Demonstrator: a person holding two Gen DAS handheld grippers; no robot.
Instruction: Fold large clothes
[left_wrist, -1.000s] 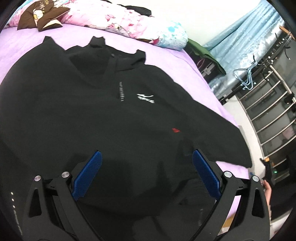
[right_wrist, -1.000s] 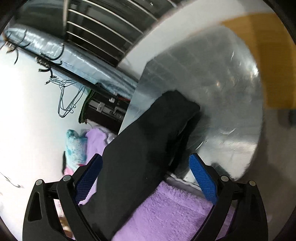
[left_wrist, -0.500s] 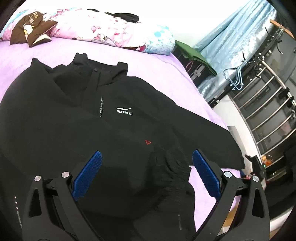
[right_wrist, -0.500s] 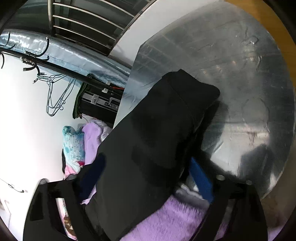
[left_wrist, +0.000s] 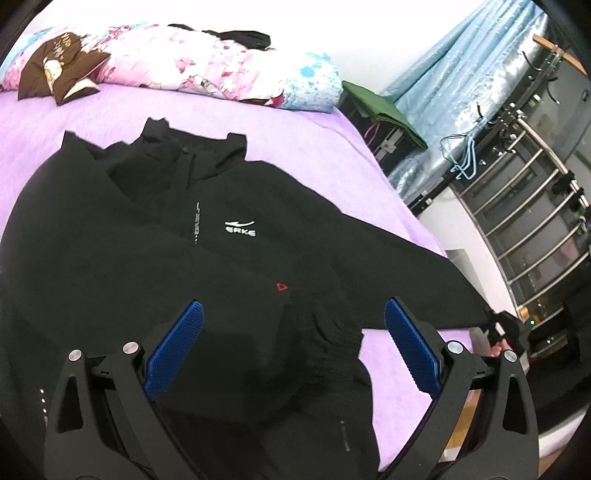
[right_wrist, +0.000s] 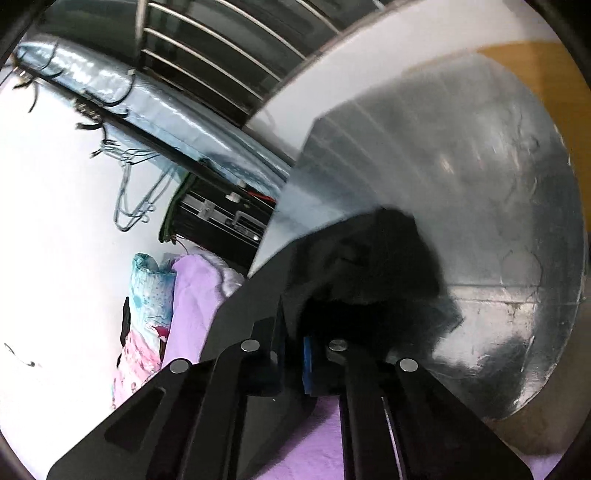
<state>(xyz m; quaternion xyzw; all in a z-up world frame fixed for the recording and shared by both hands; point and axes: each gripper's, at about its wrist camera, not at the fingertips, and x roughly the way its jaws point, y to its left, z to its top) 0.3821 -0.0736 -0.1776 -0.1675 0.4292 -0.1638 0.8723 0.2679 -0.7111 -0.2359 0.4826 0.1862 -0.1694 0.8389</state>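
The black zip-front jacket with white chest logo (left_wrist: 207, 258) lies front-up on the purple fleece bed cover (left_wrist: 295, 147), filling the frame centre. The left hand-held gripper (left_wrist: 293, 350) hovers released above the hem. The right hand-held gripper (right_wrist: 293, 356) is clenched on the jacket's black sleeve cuff (right_wrist: 369, 280) at frame centre, likely positioned to fold the sleeve inward.

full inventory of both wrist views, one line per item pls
jacket: 1, black with white ERKE logo, spread flat on the bed
bed cover: 1, purple, under the jacket
quilt: 1, pink and blue floral, bunched at the bed's far end
brown garment: 1, on the quilt
hangers: several, light blue, on the rail
curtain: 1, blue
left tool: open, above the hem
right tool: shut on the sleeve
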